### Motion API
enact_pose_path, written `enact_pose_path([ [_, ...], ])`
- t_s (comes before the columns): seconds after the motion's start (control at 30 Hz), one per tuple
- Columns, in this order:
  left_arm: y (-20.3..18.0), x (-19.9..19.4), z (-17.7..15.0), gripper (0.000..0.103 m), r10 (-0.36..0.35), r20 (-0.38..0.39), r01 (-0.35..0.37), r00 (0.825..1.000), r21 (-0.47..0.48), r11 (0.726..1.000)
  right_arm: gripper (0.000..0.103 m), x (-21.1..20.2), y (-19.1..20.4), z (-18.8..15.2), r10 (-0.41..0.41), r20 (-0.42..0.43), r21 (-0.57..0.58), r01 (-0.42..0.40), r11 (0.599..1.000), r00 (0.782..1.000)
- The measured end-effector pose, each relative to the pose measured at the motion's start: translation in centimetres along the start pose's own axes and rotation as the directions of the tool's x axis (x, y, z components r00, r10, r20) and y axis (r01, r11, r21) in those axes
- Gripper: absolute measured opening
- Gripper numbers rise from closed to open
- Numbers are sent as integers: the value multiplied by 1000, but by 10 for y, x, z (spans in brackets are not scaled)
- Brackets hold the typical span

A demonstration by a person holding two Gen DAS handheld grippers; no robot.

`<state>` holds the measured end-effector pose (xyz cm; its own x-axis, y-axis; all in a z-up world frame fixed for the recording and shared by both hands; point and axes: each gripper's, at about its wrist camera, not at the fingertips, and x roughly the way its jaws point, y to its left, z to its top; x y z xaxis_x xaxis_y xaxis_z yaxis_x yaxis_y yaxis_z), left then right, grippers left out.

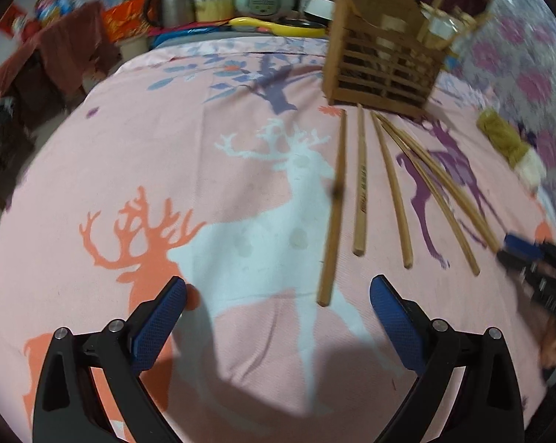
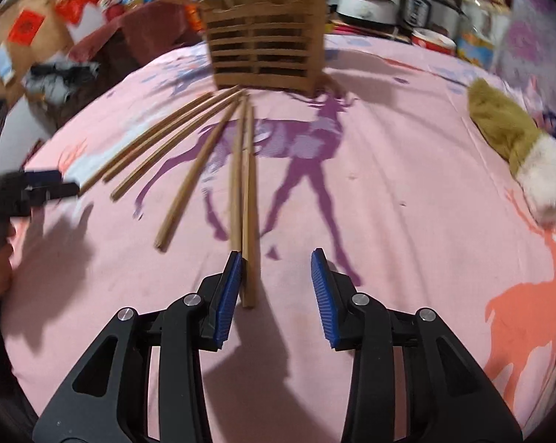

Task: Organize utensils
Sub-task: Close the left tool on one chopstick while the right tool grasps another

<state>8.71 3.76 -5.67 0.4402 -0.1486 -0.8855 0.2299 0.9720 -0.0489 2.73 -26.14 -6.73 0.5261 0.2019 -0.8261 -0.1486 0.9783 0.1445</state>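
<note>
Both the left gripper (image 1: 278, 288) and the right gripper (image 2: 278, 262) have matte black, triangular-cutout arms. Each finger carries a blue textured pad (image 2: 322, 295). Round silver screws (image 2: 360, 299) mark the pivots.

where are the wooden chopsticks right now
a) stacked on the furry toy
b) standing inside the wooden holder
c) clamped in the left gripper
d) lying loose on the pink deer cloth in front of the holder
d: the chopsticks lie fanned out flat on the pink deer cloth, their far ends near the foot of the wooden holder, and neither gripper is closed on one.
</note>
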Motion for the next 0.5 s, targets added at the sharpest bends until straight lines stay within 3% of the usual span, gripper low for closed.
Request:
enact_pose_path([
  [0.1,-15,0,-3,96,61,23,-62,998,72,995,39,-1,-2,0,-3,5,5,3,1000,1000],
  [0.17,-23,2,-5,91,108,39,-111,993,112,987,39,0,-1,0,-4,7,5,4,1000,1000],
  [0.27,-28,5,-5,78,111,31,-115,993,142,983,39,0,-3,1,7,8,20,-7,1000,1000],
  [0.37,-27,5,-4,62,81,32,-85,996,143,986,39,-2,-7,2,25,13,50,-25,998,1000],
  [0.5,-29,4,-4,27,60,36,-65,998,149,987,39,-6,-13,3,67,23,85,-68,994,998],
])
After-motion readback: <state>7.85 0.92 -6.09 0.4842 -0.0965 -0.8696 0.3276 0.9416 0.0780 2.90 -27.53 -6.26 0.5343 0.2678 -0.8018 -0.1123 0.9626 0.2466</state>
